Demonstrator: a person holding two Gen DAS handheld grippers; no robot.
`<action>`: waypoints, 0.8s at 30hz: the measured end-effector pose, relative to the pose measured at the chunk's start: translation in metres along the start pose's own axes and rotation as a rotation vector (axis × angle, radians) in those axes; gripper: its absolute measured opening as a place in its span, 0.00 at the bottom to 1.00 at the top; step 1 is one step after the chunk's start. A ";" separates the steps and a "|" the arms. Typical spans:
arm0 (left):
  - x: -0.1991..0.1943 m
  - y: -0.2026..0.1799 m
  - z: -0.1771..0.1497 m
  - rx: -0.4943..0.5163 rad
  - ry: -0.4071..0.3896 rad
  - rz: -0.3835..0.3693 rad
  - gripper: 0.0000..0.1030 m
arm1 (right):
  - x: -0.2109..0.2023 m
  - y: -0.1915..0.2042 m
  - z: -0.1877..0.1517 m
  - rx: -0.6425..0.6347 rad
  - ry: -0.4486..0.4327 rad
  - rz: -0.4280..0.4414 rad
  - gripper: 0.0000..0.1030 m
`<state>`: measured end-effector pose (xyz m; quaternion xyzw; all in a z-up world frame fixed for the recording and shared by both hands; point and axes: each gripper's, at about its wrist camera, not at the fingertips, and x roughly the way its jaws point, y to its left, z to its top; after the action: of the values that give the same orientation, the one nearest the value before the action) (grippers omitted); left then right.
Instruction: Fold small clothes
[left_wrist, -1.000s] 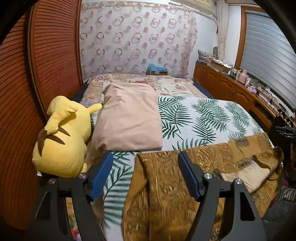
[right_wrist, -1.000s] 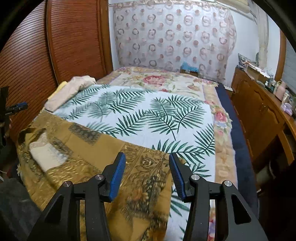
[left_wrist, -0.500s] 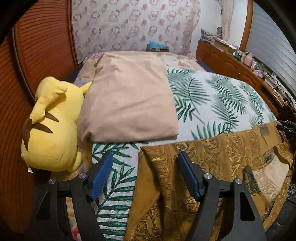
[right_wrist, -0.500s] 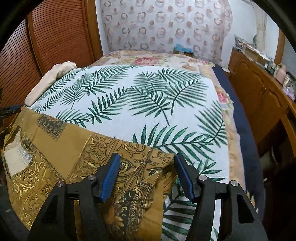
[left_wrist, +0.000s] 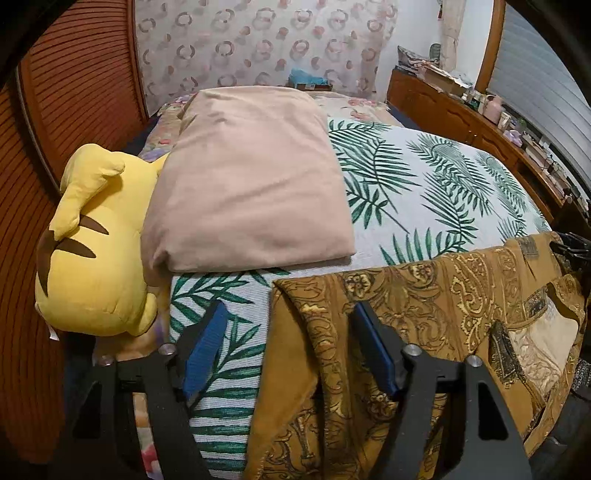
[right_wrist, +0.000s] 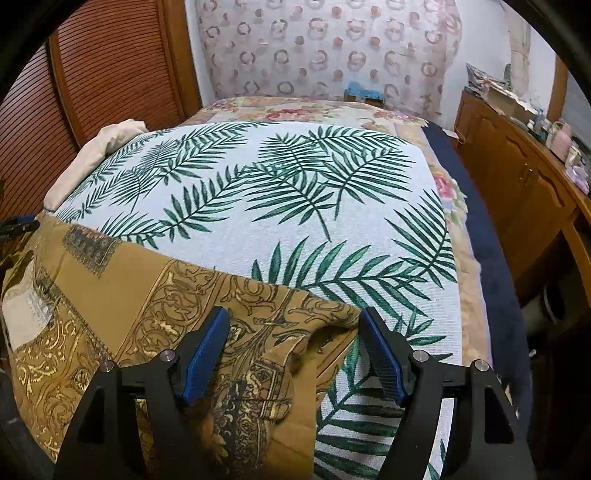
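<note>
An ochre garment (left_wrist: 424, 295) with a gold paisley print lies spread across the near edge of the bed. In the left wrist view its left corner lies between the jaws of my left gripper (left_wrist: 290, 306), which are closing. One blue pad is over the cloth and the other over the bedspread, and neither presses. In the right wrist view the garment's (right_wrist: 147, 288) rumpled right corner sits between the jaws of my right gripper (right_wrist: 295, 312), which are opening and stand clear of the cloth.
A palm-leaf bedspread (right_wrist: 295, 206) covers the bed. A beige pillow (left_wrist: 251, 177) and a yellow plush toy (left_wrist: 96, 243) lie at its left side, against louvred wooden doors (left_wrist: 74, 92). A wooden cabinet (right_wrist: 517, 177) with clutter runs along the right.
Both grippers have come down and closer to the bed, with the garment's corners now lying on it. The right jaws have spread wider and the left jaws have narrowed a little.
</note>
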<state>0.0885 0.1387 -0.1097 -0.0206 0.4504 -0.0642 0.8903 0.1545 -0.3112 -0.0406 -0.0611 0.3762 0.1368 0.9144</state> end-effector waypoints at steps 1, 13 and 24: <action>-0.001 -0.002 0.000 0.004 0.002 -0.008 0.56 | 0.000 -0.001 -0.001 -0.003 0.003 0.003 0.73; -0.012 -0.025 -0.004 0.032 -0.022 -0.028 0.08 | -0.018 0.005 -0.009 -0.051 -0.005 0.072 0.12; -0.028 -0.026 -0.007 -0.003 -0.087 -0.033 0.08 | -0.019 -0.010 -0.007 0.012 -0.010 -0.029 0.52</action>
<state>0.0641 0.1172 -0.0894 -0.0321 0.4112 -0.0773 0.9077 0.1399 -0.3257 -0.0320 -0.0602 0.3716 0.1217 0.9184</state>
